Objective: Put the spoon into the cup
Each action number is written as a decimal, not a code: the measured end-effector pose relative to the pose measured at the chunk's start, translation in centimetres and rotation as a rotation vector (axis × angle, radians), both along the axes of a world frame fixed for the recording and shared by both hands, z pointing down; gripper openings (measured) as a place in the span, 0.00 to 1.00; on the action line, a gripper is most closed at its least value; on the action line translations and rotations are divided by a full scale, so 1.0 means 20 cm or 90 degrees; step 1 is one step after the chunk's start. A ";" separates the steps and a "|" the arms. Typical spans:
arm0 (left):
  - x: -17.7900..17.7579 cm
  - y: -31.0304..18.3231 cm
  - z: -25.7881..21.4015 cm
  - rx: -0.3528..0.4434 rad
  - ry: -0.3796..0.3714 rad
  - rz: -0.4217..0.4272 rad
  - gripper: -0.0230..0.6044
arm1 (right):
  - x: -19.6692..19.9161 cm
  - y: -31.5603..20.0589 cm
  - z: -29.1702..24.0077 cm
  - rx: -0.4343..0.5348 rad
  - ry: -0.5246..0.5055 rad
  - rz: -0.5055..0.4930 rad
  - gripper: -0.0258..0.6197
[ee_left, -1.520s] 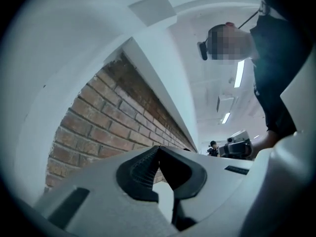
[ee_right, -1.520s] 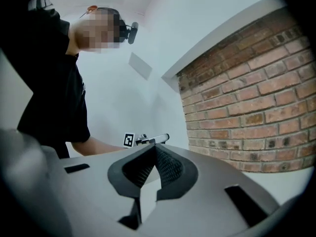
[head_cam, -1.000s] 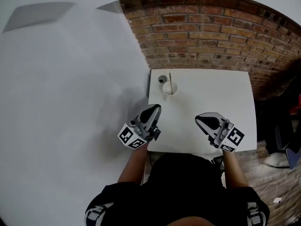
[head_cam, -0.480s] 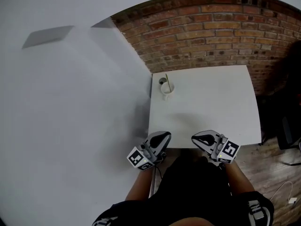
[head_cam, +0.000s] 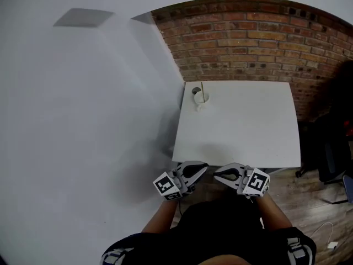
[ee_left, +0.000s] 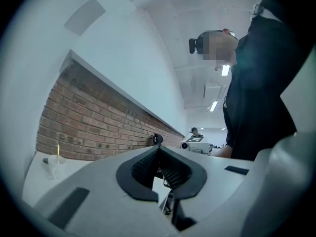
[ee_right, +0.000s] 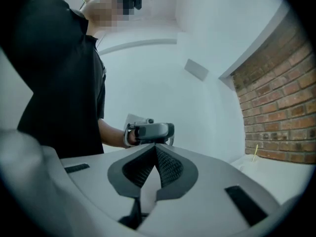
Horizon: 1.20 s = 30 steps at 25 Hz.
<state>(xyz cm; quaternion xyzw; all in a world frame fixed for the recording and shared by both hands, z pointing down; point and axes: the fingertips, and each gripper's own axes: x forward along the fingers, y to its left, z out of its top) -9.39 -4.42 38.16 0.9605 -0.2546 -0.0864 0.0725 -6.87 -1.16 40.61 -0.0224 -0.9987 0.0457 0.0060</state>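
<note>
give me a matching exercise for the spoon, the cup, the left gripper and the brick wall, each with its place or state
1 spoon
2 white cup
3 left gripper
4 brick wall

a on the far left corner of the white table
b behind the table
c standing in the cup
d jaws shut, by the table's near edge

Pairs: 1-c, 2-a, 3-d, 4-b

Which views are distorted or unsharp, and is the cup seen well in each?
Head view: strong fisheye bends the brick wall; even light, cup small but sharp. Left gripper view: dark round border, cup pale and soft at the left. Right gripper view: same border; only the spoon shows, as a thin line.
</note>
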 end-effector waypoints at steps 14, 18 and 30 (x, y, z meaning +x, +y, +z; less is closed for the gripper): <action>-0.36 0.49 0.12 -0.052 0.051 0.075 0.06 | -0.28 0.47 0.01 -0.049 0.024 0.124 0.05; -0.32 0.62 0.10 -0.030 0.029 0.098 0.06 | -0.28 0.61 0.05 -0.035 0.059 0.111 0.05; -0.04 0.74 -0.07 -0.001 -0.011 0.085 0.06 | -0.02 0.64 -0.23 0.017 0.022 0.145 0.05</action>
